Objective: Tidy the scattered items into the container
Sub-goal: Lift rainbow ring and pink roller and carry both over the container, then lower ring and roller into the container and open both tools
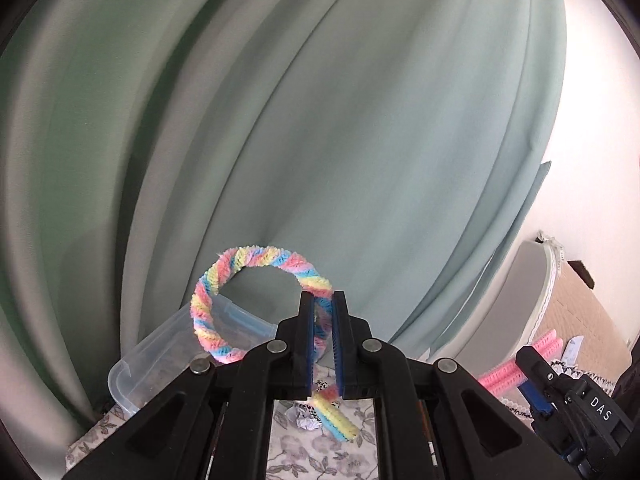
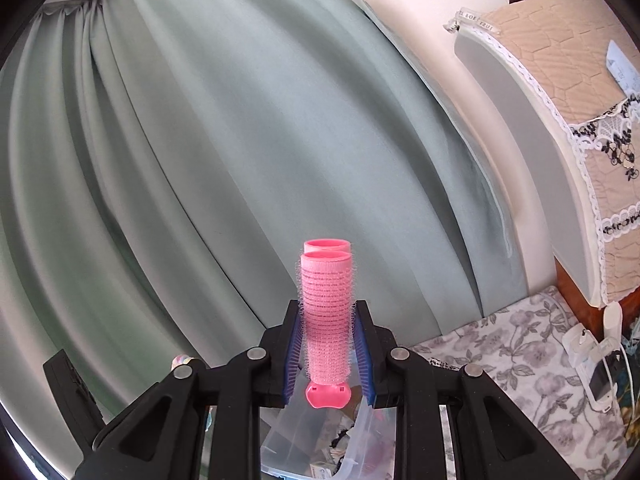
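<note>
Carrying: both tools are loaded and raised above the floral worktop [image 2: 500,364].
Hair roller: the pink hair roller [image 2: 326,320] is clenched between the right tool's [image 2: 328,354] blue pads, its long axis running forward along the fingers, its clip end nearest the camera.
Ring: a pastel twisted chenille ring [image 1: 248,300] is pinched on one side by the left tool [image 1: 323,344]; the loop hangs out to the left of the fingers.
Key relation: the clear plastic container [image 2: 316,444] lies directly below and just ahead of the right tool, so I judge the roller nearer its drop.
Left view: the container [image 1: 160,360] sits ahead to the left, at the worktop's far edge by the green curtain [image 1: 320,140].
Contents: small dark and pale items already inside, too blurred to name.
Remaining: a short pastel chenille piece [image 1: 334,416] lies on the worktop under the left tool.
</note>
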`<state>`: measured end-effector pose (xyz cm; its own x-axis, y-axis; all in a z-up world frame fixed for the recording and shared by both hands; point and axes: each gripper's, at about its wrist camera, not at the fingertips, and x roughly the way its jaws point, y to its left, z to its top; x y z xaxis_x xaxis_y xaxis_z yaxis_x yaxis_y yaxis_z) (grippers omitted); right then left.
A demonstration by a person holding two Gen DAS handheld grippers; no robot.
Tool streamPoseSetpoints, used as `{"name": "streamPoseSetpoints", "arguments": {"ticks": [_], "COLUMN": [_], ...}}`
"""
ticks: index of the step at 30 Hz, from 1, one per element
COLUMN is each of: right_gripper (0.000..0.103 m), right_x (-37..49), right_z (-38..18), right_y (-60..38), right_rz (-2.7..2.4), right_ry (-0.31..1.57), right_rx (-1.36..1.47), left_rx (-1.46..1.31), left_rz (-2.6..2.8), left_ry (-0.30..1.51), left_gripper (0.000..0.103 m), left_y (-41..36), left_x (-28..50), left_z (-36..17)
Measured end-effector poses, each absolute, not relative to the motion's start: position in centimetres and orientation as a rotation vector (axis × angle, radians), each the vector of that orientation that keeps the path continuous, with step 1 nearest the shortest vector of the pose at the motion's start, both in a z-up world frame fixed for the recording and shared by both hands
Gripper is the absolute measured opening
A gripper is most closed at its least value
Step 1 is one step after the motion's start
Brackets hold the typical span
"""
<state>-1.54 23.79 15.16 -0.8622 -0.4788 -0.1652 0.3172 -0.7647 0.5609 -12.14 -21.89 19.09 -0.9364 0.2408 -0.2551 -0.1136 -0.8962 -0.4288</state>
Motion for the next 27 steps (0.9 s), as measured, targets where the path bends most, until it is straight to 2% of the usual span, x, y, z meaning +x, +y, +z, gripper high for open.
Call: {"name": "streamPoseSetpoints", "arguments": {"ticks": [17, 27], "right_gripper": [0.027, 0.027], "right_x": [-0.6, -3.4], "right_z": [11.4, 8.3], "right_y": [17.5, 12.9], "right_rz": [-2.536, -2.502], "right_ry": [-0.547, -0.43], "right_rx": [0.445, 0.596], "left_rx": [-0.571, -0.7], "left_rz": [2.903, 2.882], "left_ry": [-0.786, -0.884], "left_gripper": [0.008, 0.008], "left_y": [-27.2, -29.0], "left_x": [-13.5, -16.6], "left_z": [13.9, 9.7]}}
